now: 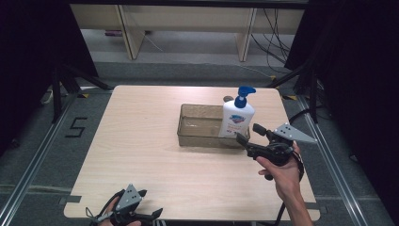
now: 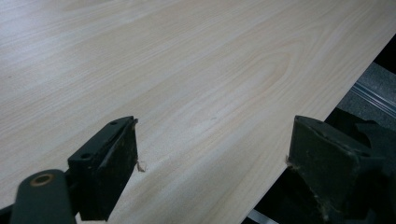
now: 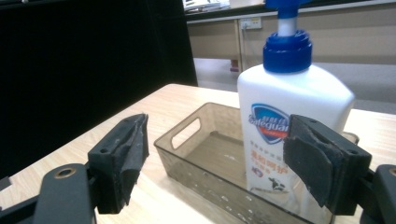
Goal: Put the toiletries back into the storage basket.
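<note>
White bottle (image 1: 236, 118) stands upright in the tray (image 1: 200, 126); your right gripper (image 1: 248, 133) gapes wide beside it, probably clear (left gripper (image 2: 212, 154) wide, idle). Nudge and it topples.

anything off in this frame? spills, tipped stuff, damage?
Nothing stands out. The soap bottle stands upright at the right end of the brown tray, no spill on the table. Both grippers, right and left, are open and hold nothing.

Top edge of the right gripper view is cutting off the bottle (image 3: 292, 112) pump head. Bottle is hiding the tray's (image 1: 200, 134) right end in high view. Small dark thing (image 1: 228, 99) behind it is too small to tell.
</note>
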{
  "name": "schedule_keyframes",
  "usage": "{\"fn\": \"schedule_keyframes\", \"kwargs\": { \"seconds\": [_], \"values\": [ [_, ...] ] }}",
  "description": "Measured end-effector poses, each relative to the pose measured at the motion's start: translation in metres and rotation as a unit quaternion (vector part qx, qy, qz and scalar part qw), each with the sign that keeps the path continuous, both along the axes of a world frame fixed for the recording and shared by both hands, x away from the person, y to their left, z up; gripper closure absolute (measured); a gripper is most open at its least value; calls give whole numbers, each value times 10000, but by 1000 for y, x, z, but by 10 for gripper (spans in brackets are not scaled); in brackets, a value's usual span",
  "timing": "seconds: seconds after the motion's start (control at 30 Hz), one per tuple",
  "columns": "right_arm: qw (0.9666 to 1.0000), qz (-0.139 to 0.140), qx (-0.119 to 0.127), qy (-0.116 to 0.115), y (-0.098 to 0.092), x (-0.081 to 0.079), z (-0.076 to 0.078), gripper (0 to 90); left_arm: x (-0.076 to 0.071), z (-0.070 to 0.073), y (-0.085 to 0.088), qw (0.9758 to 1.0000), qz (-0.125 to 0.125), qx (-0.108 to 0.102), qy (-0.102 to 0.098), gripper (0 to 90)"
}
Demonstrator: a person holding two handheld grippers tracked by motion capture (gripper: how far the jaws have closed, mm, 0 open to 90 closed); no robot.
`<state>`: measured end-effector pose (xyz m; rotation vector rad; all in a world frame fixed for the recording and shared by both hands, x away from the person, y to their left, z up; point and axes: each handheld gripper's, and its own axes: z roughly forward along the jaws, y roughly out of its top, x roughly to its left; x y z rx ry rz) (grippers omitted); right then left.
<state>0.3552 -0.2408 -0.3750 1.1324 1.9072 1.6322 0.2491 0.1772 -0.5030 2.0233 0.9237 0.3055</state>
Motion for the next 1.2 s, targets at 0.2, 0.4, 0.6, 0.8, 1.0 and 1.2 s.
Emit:
{"fn": "schedule_keyframes", "kwargs": {
  "seconds": [0.2,0.4,0.6,0.8,1.0,1.2],
  "values": [
    [9999,86,-45,41,5,0,-3,189,1,1,2,10000,6,51,-33,150],
    [9998,178,-39,-51,7,-4,-4,161,0,1,1,10000,9,-4,-36,150],
    [9997,219,113,39,7,-10,-6,152,0,3,3,9999,-44,123,-53,149],
    [9997,252,23,47,7,-12,-10,153,0,3,3,9999,-28,103,-62,149],
    [9994,310,90,111,10,-15,-15,153,0,3,4,9999,-36,131,-61,149],
    [9991,348,49,245,13,-19,-20,153,0,3,2,10000,30,52,-75,149]
  ]
}}
